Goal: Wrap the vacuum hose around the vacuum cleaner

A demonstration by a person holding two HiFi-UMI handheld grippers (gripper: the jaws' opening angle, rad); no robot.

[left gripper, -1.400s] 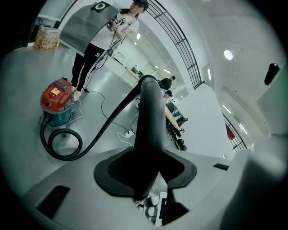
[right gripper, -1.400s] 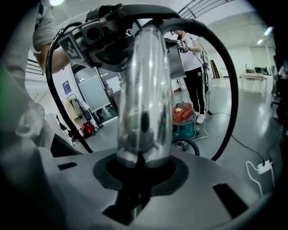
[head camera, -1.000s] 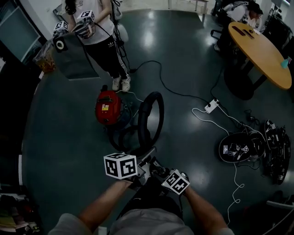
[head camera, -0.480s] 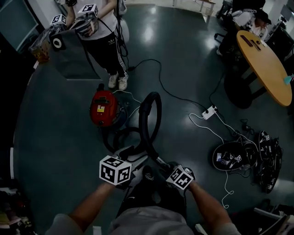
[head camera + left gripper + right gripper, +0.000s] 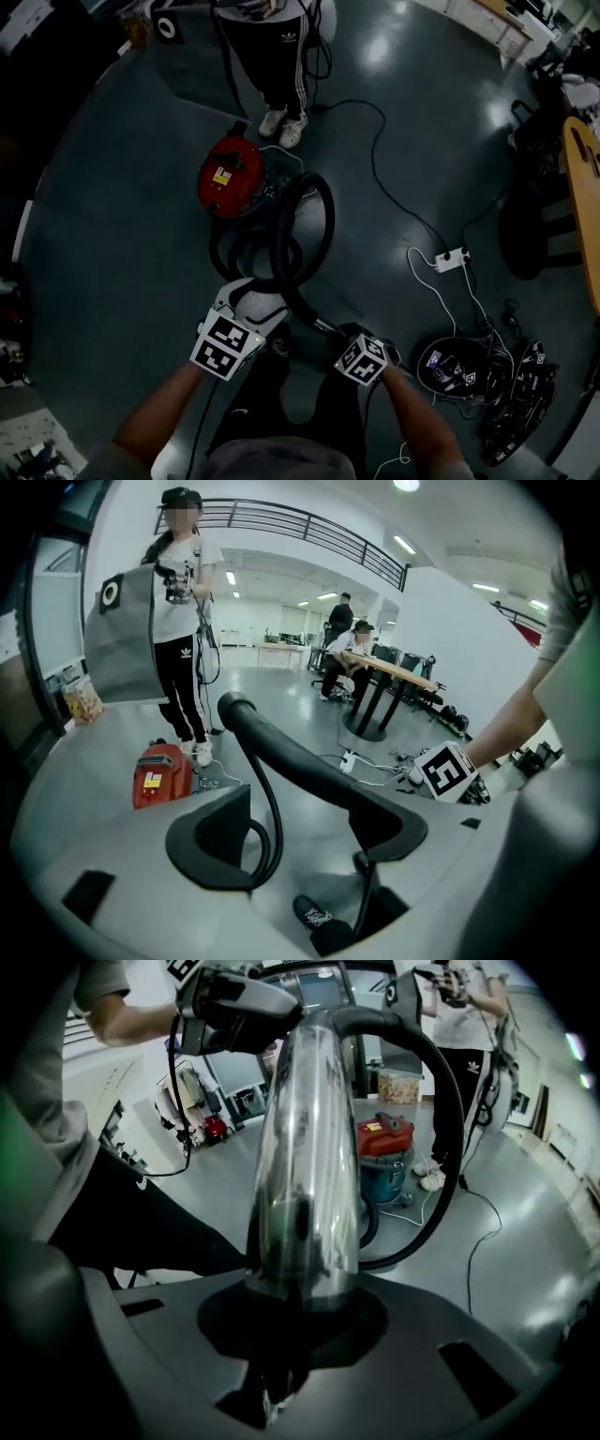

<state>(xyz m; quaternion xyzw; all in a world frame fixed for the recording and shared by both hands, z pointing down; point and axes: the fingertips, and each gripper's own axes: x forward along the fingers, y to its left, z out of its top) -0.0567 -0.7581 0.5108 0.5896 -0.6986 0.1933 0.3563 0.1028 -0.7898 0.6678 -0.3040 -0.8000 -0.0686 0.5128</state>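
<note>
The red vacuum cleaner [image 5: 230, 176] stands on the dark floor, with its black hose [image 5: 305, 230] looped beside and in front of it. My right gripper [image 5: 330, 330] is shut on the chrome wand [image 5: 305, 1176], which rises straight out from between its jaws toward the hose's bend [image 5: 450, 1101]. My left gripper [image 5: 251, 302] is at the hose's black curved handle [image 5: 291, 757]. Its jaws have just been opening and stand wide. The handle lies between them against the right pad [image 5: 386, 822], and the left pad is apart from it. The vacuum cleaner [image 5: 161, 773] is beyond.
A person [image 5: 281, 56] stands just behind the vacuum cleaner, holding two grippers and a grey bag. A power cord [image 5: 394, 178] runs across the floor to a power strip [image 5: 452, 259]. A heap of gear [image 5: 464, 364] lies at the right and a wooden table [image 5: 586, 187] at the far right.
Both grippers have sunk toward the floor, carrying the wand and handle along. The hose loop has come lower and nearer the vacuum cleaner. The camera now looks further down.
</note>
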